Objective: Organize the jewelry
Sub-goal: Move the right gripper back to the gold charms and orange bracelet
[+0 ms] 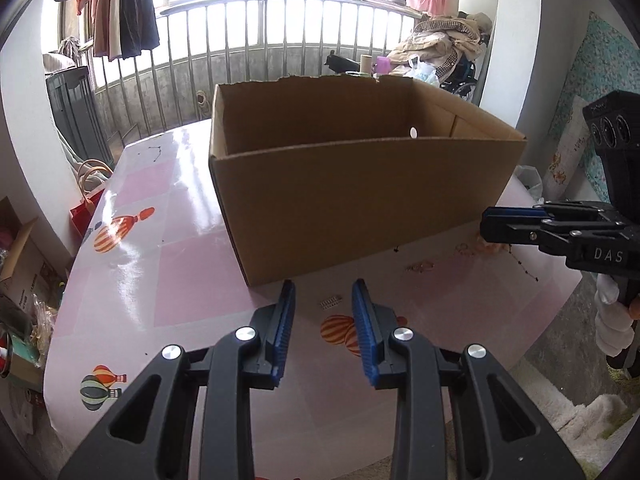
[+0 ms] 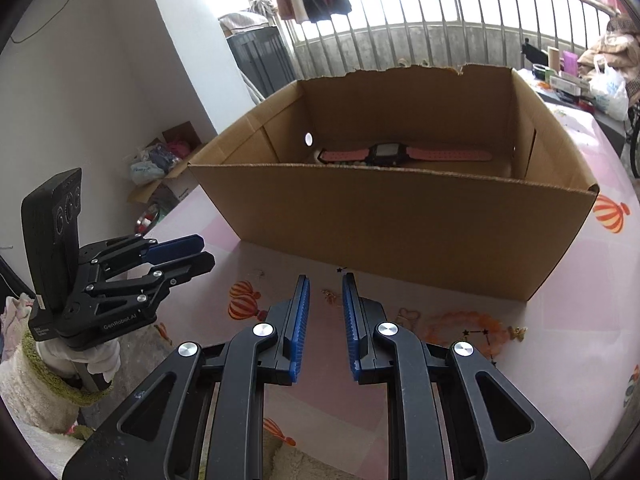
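Between the blue pads of the left gripper (image 1: 323, 292), nothing pinched: fingers spread, tips hovering low over a small silvery coiled piece (image 1: 330, 301) lying on the pink balloon-print tablecloth (image 1: 192, 272), just ahead of the gap. Lined up that way, by the look of it, to straddle the piece before closing. Pitched forward and low, likely because so small a piece needs the pads almost on the cloth.

Over to the right gripper (image 2: 324, 286): also parted, also holding nothing, tips aimed at a tiny gold-coloured trinket (image 2: 329, 295) on the cloth just off the front wall of the cardboard box (image 2: 400, 232). Beside it, more loose jewelry: a heart-shaped ring or pendant (image 2: 407, 314), a pale orange bead bracelet (image 2: 464, 326), a thin chain with dark stars (image 2: 476, 334). Too small to name more closely.

Inside the box, against the far wall, a pink-strapped wristwatch (image 2: 404, 155) lying flat, so sorting looks partly done. Box set open-topped in the middle of the table, close behind the scattered pieces, presumably to keep each carry short.

Risk worth flagging: glossy cloth, tiny parts, easy to skid one away instead of gripping it.
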`<state>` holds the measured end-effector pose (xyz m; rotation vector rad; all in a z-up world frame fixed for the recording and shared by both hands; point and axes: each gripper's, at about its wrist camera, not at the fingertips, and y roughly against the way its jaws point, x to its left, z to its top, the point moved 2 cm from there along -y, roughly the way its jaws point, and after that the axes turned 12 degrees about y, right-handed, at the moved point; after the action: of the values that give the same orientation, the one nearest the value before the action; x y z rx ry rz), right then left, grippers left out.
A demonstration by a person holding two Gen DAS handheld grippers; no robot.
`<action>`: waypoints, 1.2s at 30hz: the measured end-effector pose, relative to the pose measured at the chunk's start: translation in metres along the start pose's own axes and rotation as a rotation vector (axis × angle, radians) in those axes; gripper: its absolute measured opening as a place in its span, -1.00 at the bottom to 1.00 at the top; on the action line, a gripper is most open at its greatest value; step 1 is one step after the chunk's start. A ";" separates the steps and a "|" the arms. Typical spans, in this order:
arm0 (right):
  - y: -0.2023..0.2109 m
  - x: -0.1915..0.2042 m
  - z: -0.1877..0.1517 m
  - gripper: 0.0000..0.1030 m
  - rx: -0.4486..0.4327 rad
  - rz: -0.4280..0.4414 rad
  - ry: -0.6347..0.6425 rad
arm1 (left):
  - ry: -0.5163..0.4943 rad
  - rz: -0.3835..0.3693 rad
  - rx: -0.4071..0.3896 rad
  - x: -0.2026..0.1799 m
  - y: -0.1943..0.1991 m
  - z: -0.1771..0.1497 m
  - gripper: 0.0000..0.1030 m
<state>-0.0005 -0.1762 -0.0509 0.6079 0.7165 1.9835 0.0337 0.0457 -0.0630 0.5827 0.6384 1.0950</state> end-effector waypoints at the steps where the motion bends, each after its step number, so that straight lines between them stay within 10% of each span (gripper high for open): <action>1: -0.003 0.000 -0.002 -0.67 0.004 0.003 -0.006 | -0.009 -0.002 0.003 0.000 -0.004 -0.003 -0.45; 36: -0.011 -0.001 -0.019 -0.67 0.005 -0.025 -0.042 | -0.039 0.098 0.007 -0.011 -0.054 -0.022 -0.80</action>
<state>-0.0065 -0.1773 -0.0721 0.6394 0.7007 1.9408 0.0472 0.0194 -0.1143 0.6461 0.5848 1.1707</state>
